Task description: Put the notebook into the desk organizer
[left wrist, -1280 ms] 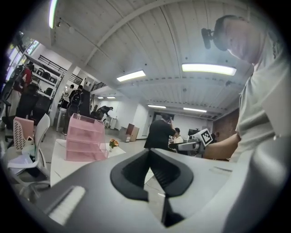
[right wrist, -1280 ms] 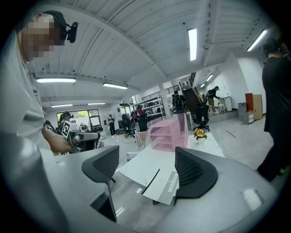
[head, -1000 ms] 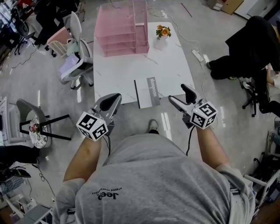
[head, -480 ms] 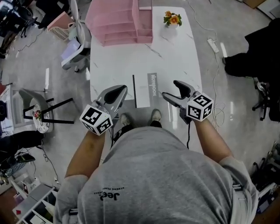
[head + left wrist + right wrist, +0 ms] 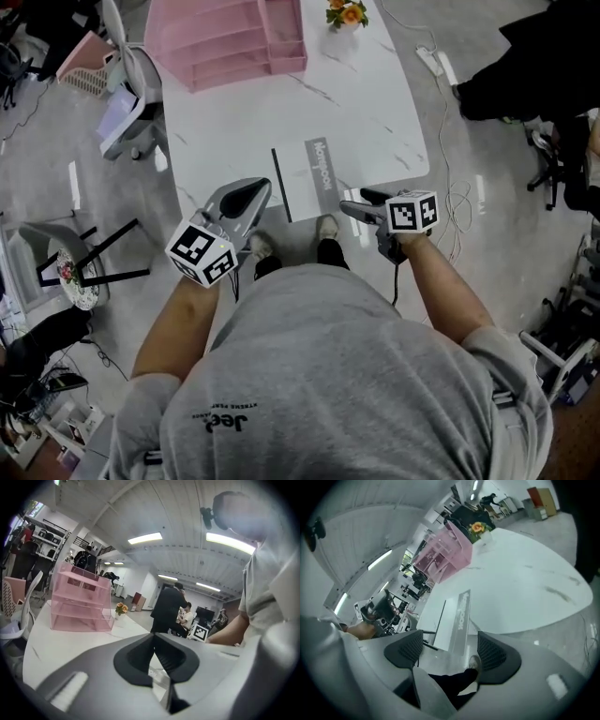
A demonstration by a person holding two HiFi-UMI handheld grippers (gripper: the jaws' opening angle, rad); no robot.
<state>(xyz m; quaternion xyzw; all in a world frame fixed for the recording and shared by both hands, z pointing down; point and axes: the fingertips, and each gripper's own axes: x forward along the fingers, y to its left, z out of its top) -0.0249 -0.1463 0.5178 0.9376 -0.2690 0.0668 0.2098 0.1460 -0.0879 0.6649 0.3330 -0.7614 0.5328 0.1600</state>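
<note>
Head view: notebook [image 5: 302, 180] lies flat at the near edge of the table [image 5: 375, 103], long side running away from the person. It has a white cover, a grey band with printed lettering along its right side, and a thin dark left edge. Thin rectangular slab, matte.

Table top is white with marble-like veining and rounded corners.

Desk organizer [image 5: 230, 37] sits at the far end, well apart from the notebook. It is translucent pink plastic, with stacked trays and an upright slot on its right. Just beside it, a small white vase [image 5: 345, 13] holds orange flowers.

Left gripper [image 5: 248, 192]: pads pressed together at the tips, nothing pinched, near the notebook's left edge.

Right gripper [image 5: 361, 202]: jaws spread and empty, just off the notebook's near right corner, not touching.
</note>
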